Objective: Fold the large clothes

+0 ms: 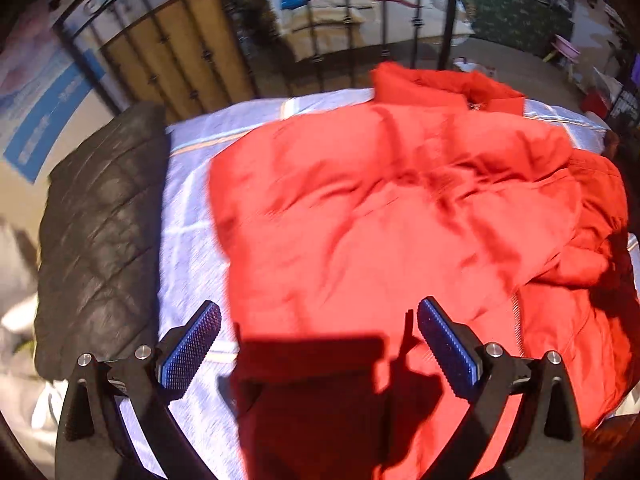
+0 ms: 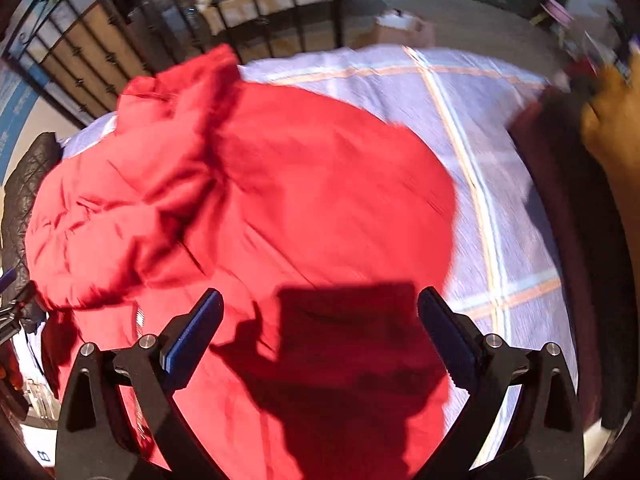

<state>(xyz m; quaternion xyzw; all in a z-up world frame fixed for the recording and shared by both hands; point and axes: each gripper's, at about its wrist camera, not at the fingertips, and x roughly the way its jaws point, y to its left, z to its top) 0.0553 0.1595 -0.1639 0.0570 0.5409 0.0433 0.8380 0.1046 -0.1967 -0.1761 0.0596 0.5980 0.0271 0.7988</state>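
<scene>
A big red puffer jacket (image 1: 380, 208) lies crumpled on a pale checked sheet (image 1: 192, 216), collar at the far end. In the right wrist view the jacket (image 2: 256, 200) fills the middle, with a sleeve bunched at the left. My left gripper (image 1: 320, 320) is open and empty, hovering above the jacket's near left edge. My right gripper (image 2: 320, 308) is open and empty, above the jacket's near hem. Both views are motion-blurred.
A black quilted garment (image 1: 100, 232) lies at the sheet's left edge. A black metal railing (image 1: 320, 32) stands behind the far edge. The sheet (image 2: 500, 184) is bare right of the jacket, ending at a dark red border (image 2: 568, 200).
</scene>
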